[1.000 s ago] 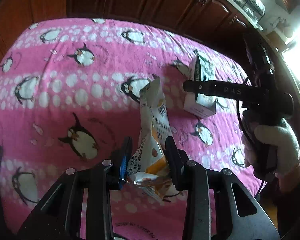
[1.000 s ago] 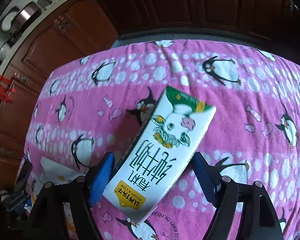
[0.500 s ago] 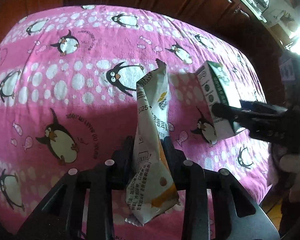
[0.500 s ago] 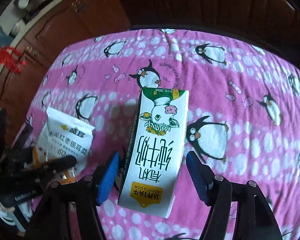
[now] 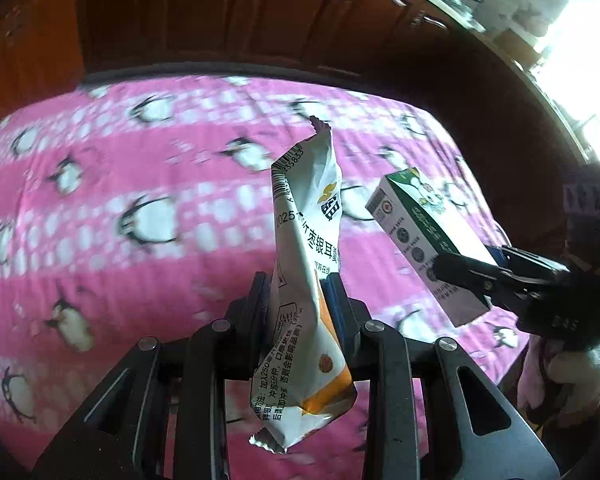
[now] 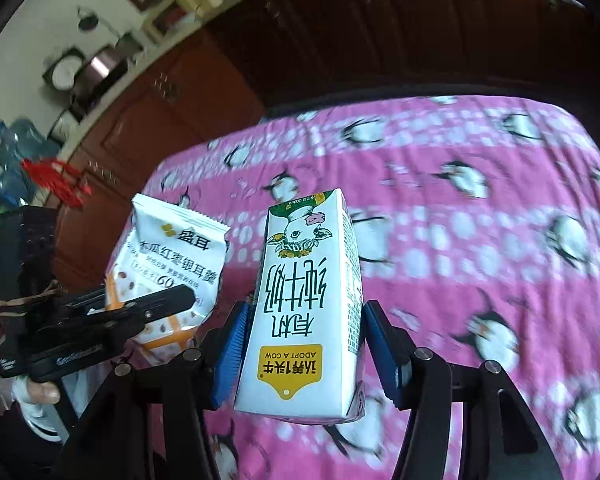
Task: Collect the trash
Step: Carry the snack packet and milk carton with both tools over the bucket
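Left gripper (image 5: 300,284) clamps white snack packet (image 5: 306,240) at frame centre; right gripper (image 6: 302,336) clamps milk carton (image 6: 306,304), above pink penguin cloth (image 6: 480,240).

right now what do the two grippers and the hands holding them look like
Both grippers are black, with angular, cut-out finger arms joined by silver round-head bolts. The left gripper and right gripper carry blue pads on the inner finger faces. White lettering marks the right gripper's body, and small white print runs along the left one's. The right hand wears a white and pink glove.
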`<state>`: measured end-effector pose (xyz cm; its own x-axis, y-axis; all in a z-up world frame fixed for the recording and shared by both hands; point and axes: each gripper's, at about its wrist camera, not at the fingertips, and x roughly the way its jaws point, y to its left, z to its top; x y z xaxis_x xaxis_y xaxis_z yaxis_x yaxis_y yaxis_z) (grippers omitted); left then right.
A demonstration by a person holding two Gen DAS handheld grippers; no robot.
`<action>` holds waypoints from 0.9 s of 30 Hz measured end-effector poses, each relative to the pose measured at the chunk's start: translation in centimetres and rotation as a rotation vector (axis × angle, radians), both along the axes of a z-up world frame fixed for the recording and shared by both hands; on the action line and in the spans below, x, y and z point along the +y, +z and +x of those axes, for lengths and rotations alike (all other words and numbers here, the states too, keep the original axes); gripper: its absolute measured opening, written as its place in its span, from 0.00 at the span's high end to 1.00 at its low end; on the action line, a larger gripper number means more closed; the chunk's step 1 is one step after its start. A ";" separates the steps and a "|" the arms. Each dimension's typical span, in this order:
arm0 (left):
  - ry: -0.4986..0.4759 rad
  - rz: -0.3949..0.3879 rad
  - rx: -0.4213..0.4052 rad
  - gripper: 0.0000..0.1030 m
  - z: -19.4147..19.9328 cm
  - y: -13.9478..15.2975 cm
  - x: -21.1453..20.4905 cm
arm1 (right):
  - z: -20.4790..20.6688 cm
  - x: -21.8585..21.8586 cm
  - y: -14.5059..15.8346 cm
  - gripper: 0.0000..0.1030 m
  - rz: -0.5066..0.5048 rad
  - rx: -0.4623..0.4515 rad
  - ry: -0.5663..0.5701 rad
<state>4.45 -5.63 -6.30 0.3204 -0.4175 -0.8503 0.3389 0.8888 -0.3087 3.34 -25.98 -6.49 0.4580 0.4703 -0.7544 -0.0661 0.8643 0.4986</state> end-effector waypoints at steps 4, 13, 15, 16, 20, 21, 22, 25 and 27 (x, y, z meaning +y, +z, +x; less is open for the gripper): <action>-0.068 -0.003 -0.024 0.74 -0.2 1.3 -4.1 | -3.1 -4.8 0.8 0.46 0.041 -0.023 -0.097; -0.239 -0.010 -0.068 0.74 -1.9 3.5 -14.5 | -9.8 -14.7 1.6 0.46 0.080 -0.052 -0.317; -0.273 -0.012 -0.071 0.74 -2.3 3.7 -16.9 | -11.3 -16.6 1.5 0.46 0.087 -0.054 -0.359; -0.290 -0.014 -0.072 0.74 -2.5 3.8 -18.0 | -12.0 -17.6 1.5 0.46 0.089 -0.056 -0.383; -0.348 -0.024 -0.071 0.74 -2.8 4.2 -22.1 | -14.5 -21.2 1.6 0.46 0.098 -0.062 -0.472; -0.363 -0.027 -0.069 0.74 -2.9 4.2 -23.1 | -15.1 -22.0 1.7 0.46 0.099 -0.064 -0.494; -0.376 -0.029 -0.068 0.74 -2.8 4.3 -24.1 | -15.8 -22.9 1.6 0.46 0.100 -0.064 -0.519; -0.409 -0.044 -0.053 0.74 -3.0 4.2 -26.7 | -17.5 -25.0 1.4 0.46 0.100 -0.056 -0.584; -0.428 -0.057 -0.034 0.74 -3.3 3.9 -28.3 | -18.4 -26.3 1.0 0.46 0.092 -0.044 -0.623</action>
<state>1.19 -33.92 -2.37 0.1356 -0.5651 -0.8138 0.6844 0.6473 -0.3355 -15.09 -52.27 -5.49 0.6966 0.1672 -0.6977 0.4136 0.7011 0.5809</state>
